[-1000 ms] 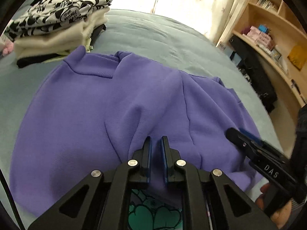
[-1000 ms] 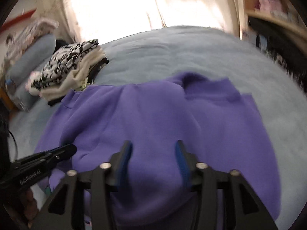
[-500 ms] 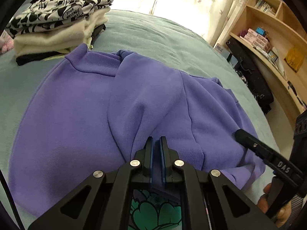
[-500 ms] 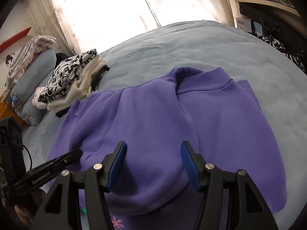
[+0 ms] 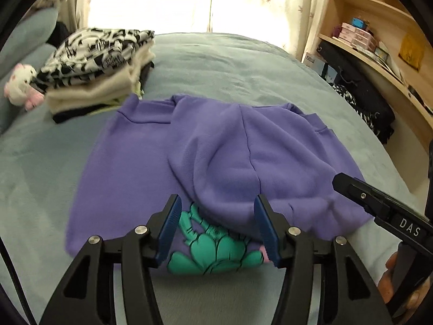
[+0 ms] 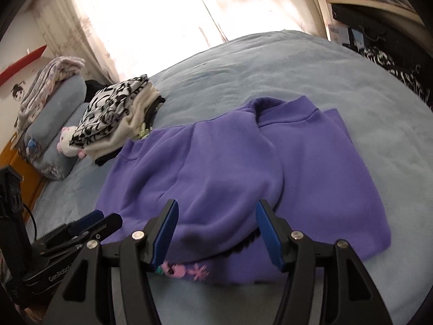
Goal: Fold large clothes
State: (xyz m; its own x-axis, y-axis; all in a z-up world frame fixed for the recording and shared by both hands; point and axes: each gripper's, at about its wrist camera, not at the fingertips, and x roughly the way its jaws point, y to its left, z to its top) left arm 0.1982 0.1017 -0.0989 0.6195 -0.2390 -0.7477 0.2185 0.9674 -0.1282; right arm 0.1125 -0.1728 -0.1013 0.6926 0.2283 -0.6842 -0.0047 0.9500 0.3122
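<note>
A purple sweatshirt point(image 5: 216, 157) lies partly folded in the middle of a bed point(image 5: 230, 62) covered in pale blue-grey plush, its collar toward the far, window-side edge; both sleeves are laid across the body, and a teal printed figure point(image 5: 213, 246) with pink flowers point(image 6: 189, 269) peeks out at the near hem; the left claw point(image 5: 216, 227) hangs just over that hem, its jaws opening, blue pads point(image 5: 169, 224) clear of the cloth and nothing pinched between them; the right claw point(image 6: 216, 230) hovers over the folded sleeve beside it, jaws likewise spread and gripping nothing; each claw shows at the edge of the other's view, and part of a hand point(image 5: 397, 284) on the right claw's handle is visible in the left wrist view; near the bed's far left corner sits a stack of folded clothes point(image 5: 100, 67), a black-and-white patterned piece on top of cream ones, almost touching the sweatshirt's shoulder; a small white and pink plush toy point(image 5: 20, 86) lies just beyond the stack, by a grey-blue pillow point(image 6: 51, 124); wooden shelves point(image 5: 379, 43) line the wall off the bed's right edge; sunlit curtains point(image 6: 162, 13) hang behind.
</note>
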